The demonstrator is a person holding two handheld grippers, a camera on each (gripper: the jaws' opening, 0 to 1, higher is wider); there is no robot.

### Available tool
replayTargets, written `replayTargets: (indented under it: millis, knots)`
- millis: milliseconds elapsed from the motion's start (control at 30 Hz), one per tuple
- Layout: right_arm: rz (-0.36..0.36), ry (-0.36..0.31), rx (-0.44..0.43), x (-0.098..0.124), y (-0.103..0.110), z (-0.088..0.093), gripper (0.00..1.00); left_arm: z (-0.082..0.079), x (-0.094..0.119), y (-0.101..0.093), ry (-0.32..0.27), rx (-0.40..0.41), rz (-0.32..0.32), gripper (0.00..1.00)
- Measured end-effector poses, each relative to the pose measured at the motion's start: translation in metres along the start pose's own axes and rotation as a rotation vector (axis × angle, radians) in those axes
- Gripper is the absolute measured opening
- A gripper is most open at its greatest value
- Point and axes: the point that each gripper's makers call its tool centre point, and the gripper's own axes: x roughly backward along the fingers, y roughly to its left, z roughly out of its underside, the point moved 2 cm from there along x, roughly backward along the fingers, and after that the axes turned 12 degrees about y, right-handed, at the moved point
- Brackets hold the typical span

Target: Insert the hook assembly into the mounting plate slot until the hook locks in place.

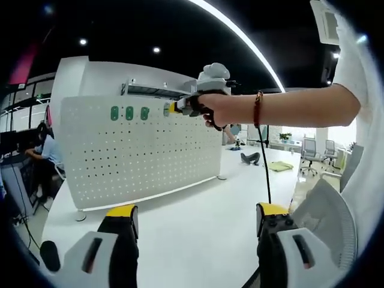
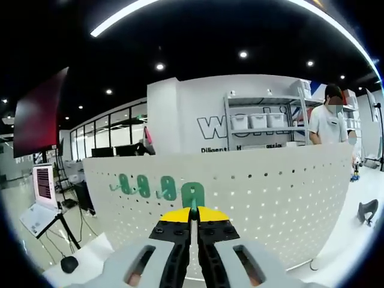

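Holding the green hook [image 2: 192, 195] upright in my right claw [image 2: 192, 217], pinched tight | it sits against the pegboard [image 2: 270, 192], just right of three mounted hooks [image 2: 144, 185] (press straight ahead) | left claw [image 1: 195, 225] wide, empty, farther back over the counter [image 1: 198, 228]

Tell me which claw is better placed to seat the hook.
Right. The right claw is shut on the green hook at the pegboard; the left claw hangs open, apart from it.
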Motion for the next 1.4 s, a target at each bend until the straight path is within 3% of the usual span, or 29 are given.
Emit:
replayTargets:
  millis: [767, 1033, 1400]
  knots:
    - [0.015, 0.001, -0.031, -0.031, -0.004, -0.012, 0.01, 0.006, 0.002, 0.013, 0.005, 0.042, -0.025, 0.82]
    - [0.026, 0.023, 0.01, -0.04, -0.003, -0.009, 0.01, 0.003, 0.001, 0.019, 0.0, 0.041, -0.035, 0.82]
    - [0.034, 0.032, -0.011, -0.049, -0.006, -0.008, 0.01, 0.007, 0.0, 0.023, 0.004, 0.059, -0.037, 0.81]
